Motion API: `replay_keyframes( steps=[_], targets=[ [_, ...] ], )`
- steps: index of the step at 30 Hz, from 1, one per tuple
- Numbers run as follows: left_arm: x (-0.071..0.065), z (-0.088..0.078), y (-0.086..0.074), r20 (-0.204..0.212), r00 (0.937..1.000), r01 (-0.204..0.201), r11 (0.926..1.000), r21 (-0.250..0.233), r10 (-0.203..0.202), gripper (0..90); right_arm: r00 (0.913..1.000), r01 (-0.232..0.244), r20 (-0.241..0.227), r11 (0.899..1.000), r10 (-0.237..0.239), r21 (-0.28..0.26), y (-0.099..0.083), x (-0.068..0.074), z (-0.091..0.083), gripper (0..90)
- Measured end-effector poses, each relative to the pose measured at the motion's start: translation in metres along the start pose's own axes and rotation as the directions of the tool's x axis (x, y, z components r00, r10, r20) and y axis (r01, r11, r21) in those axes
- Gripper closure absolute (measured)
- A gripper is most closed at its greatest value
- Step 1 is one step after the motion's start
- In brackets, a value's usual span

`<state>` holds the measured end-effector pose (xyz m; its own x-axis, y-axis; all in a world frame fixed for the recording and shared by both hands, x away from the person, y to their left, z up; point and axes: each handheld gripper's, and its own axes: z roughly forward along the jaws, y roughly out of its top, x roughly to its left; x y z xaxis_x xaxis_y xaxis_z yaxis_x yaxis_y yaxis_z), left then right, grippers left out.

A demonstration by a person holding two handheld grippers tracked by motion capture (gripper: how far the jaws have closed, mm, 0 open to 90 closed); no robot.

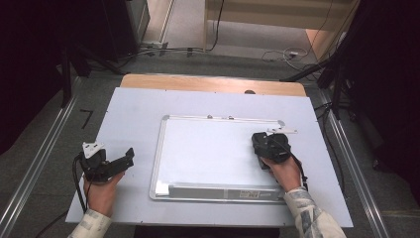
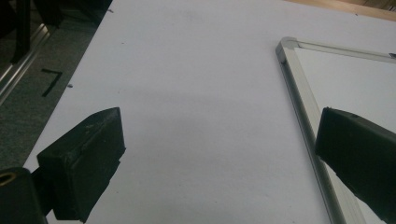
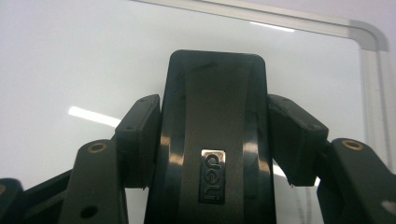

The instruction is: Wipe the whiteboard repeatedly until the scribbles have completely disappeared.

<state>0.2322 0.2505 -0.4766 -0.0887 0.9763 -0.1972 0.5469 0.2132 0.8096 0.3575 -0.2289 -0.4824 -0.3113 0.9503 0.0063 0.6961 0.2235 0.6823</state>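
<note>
Black eraser (image 3: 215,140) is clamped by right gripper (image 3: 215,140) over whiteboard (image 1: 208,148); left gripper (image 2: 219,158) is held with jaws apart.

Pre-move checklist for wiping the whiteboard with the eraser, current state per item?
1. Right hand-held gripper shut on the black eraser: ok.
2. Eraser over the whiteboard: ok.
3. Eraser pad touching the board: cannot tell.
4. Left hand-held gripper open, holding nothing: ok.
5. Left hand-held gripper steadying the board: not ok, it sits beside the frame, over the table sheet.
6. Marks to wipe: none visible.
</note>
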Motion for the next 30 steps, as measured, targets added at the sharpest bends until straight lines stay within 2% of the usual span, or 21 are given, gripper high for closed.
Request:
replay_keyframes(
  steps=[3, 9, 15, 24, 30],
  targets=[
    [0.001, -0.001, 0.000, 0.001, 1.0000, 0.006, 1.0000, -0.001, -0.006, 1.9, 0.9997, -0.023, 0.011, 1.000, 0.023, 0.001, 0.001, -0.008, 0.000, 36.9],
    [0.001, 0.000, 0.000, 0.002, 1.0000, 0.006, 1.0000, 0.001, -0.006, 1.9, 0.9993, -0.028, 0.023, 1.000, 0.028, 0.000, 0.001, -0.012, 0.000, 36.9],
    [0.001, 0.000, 0.000, 0.002, 1.0000, 0.009, 1.0000, 0.001, -0.009, 1.9, 0.9971, -0.061, 0.046, 0.998, 0.061, -0.002, 0.001, -0.027, 0.000, 36.9],
    [0.002, 0.000, 0.000, 0.002, 0.9999, 0.010, 1.0000, 0.001, -0.010, 1.9, 0.9934, -0.090, 0.072, 0.996, 0.090, -0.003, 0.001, -0.040, -0.001, 36.9],
    [0.000, 0.001, 0.001, 0.004, 1.0000, 0.007, 1.0000, 0.005, -0.007, 1.9, 0.9907, -0.106, 0.084, 0.994, 0.107, -0.009, 0.005, -0.043, 0.004, 36.8]
  ],
)
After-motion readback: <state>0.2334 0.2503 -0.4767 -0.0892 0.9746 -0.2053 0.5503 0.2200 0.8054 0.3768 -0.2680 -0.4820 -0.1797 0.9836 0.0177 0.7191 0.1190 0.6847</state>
